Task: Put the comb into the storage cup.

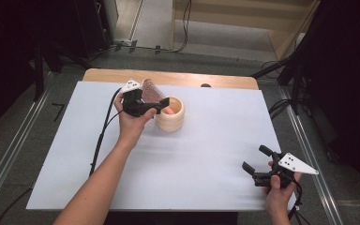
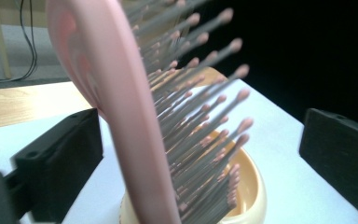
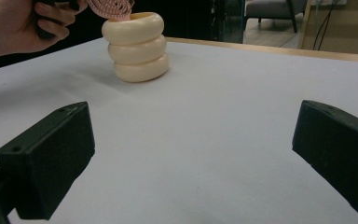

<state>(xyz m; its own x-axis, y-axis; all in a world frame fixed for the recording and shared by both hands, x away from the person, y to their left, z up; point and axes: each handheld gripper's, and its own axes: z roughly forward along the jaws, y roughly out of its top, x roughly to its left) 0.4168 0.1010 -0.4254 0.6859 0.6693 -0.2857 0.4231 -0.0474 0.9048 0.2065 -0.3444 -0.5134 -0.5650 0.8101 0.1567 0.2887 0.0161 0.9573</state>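
Observation:
A pink hairbrush (image 1: 152, 89) stands head-up in a cream ribbed cup (image 1: 171, 117) at the back middle of the table, leaning left. My left gripper (image 1: 152, 99) is level with the brush head, jaws wide apart on either side of it. In the left gripper view the brush (image 2: 121, 116) and its bristles stand between the jaws of the left gripper (image 2: 196, 158), and no pad presses on it. The cup's rim (image 2: 254, 186) shows below. My right gripper (image 1: 256, 158) rests near the front right corner, open and empty. The right gripper view looks past its gripper (image 3: 191, 158) to the cup (image 3: 137, 46).
A white sheet (image 1: 192, 154) covers the wooden table (image 1: 122, 75), whose back edge shows bare. The left gripper's cable (image 1: 101, 136) trails down the left side. Dark stands and cables sit on the floor around the table.

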